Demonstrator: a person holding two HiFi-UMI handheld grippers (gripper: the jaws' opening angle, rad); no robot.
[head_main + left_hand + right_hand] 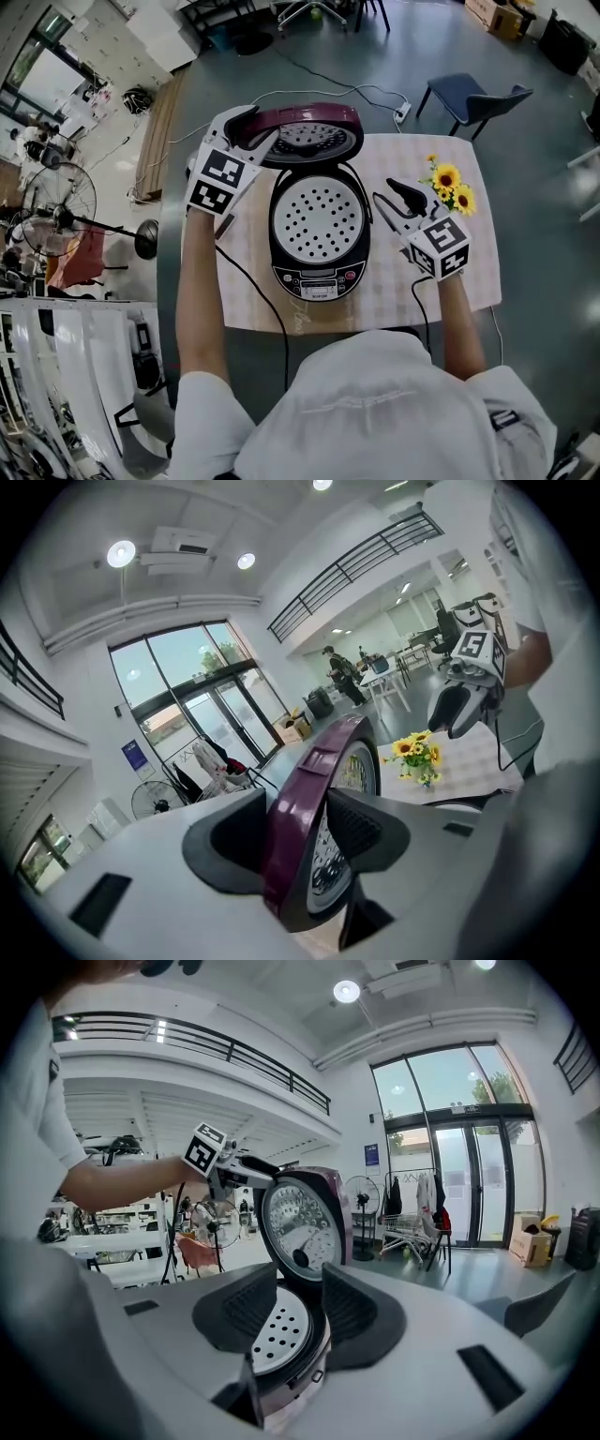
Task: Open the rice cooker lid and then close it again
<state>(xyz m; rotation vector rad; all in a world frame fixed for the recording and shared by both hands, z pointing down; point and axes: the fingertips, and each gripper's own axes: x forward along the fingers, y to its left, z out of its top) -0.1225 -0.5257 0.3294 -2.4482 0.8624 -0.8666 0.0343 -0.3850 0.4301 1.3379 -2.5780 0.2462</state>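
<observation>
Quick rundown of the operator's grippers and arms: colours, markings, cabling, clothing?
The left gripper and right gripper match: light grey bodies, black ribbed pads, and a white cube carrying black square markers. A thin black cable trails back from each along the arm. The person wears a white short-sleeved shirt, so the forearms are uncovered.

A grey floor (394, 56) runs to tall glass doors (459, 1176) under a railed upper gallery (225, 1049), with round ceiling lights (346, 991) on. A blue chair (469, 94) stands beyond the cloth-covered counter (478, 272); a pedestal fan (58, 202) stands off to its left
</observation>
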